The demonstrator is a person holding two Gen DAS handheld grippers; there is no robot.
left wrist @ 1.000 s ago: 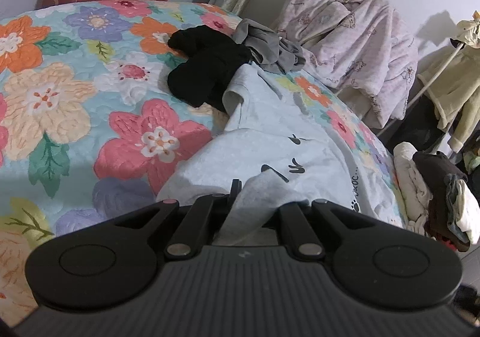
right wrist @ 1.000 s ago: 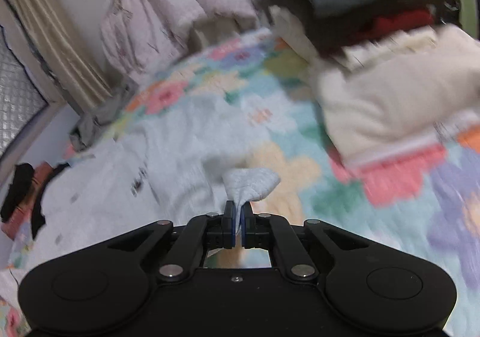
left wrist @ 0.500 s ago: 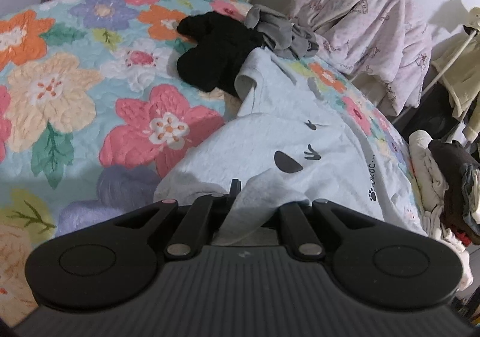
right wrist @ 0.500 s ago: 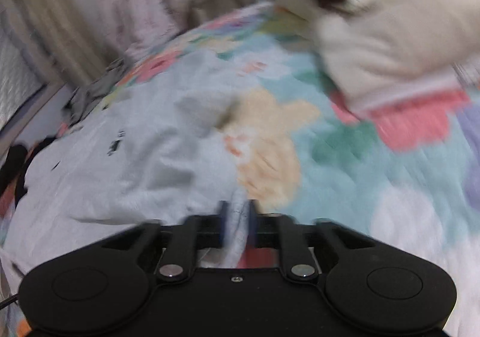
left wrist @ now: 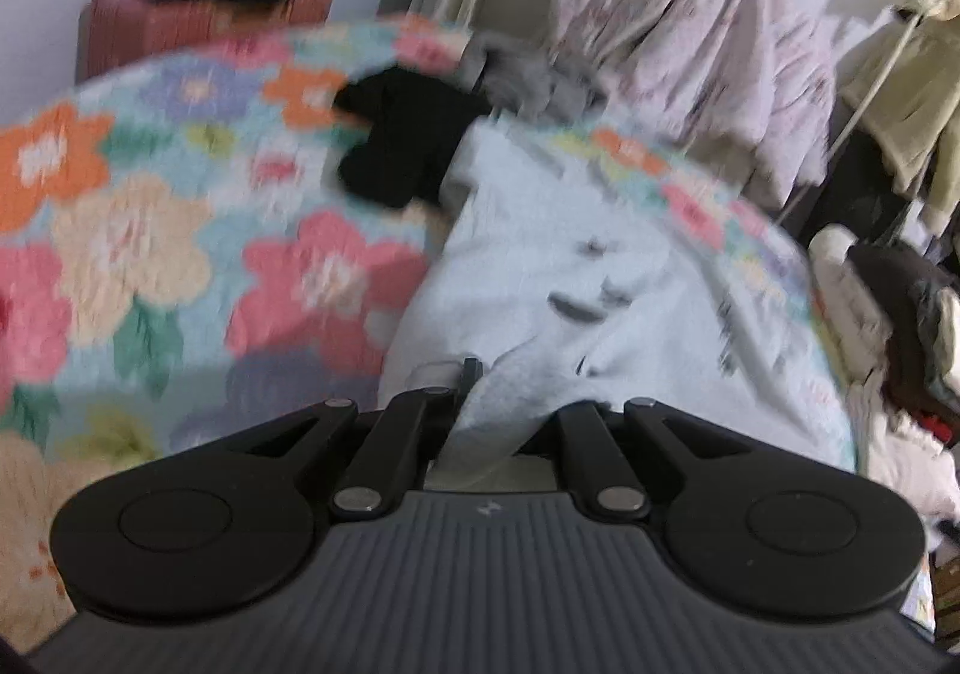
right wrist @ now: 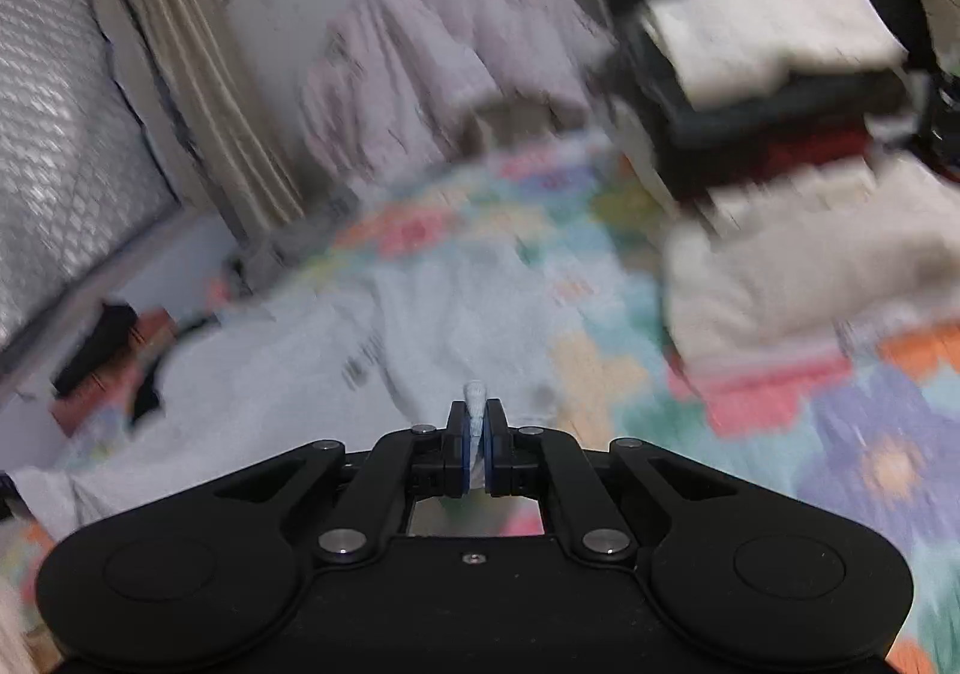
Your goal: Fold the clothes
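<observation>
On the bed: I have the pale blue cotton sweatshirt with small black printed marks [left wrist: 576,278] lying across the floral quilted bedspread [left wrist: 150,230], its near edge lifted by both of my grippers.
Left gripper [left wrist: 480,404]: jaws closed on a thick bunch of the sweatshirt's hem; cloth hides one finger.
Right gripper [right wrist: 476,428]: jaws pinched on a thin nub of the same cloth, which pokes out above the blue pads [right wrist: 461,449].
Surroundings: a black crumpled garment [left wrist: 408,146] and a grey one [left wrist: 534,80] touch the sweatshirt's far end; a stack of folded white, dark and red clothes [right wrist: 774,92] sits to the right.
Risk, right side: I judge that thin pinch could slip out if I pull fast, dropping one corner and skewing the fold.
Risk, far end: dragging the sweatshirt may pull the black garment along, since they overlap.
Risk, right stack: a wide swing could knock the folded pile.
Change from a second ago: both views now blur with motion, the sweatshirt lies flatter and more spread, and the flap above the right pads has shrunk to a nub.
</observation>
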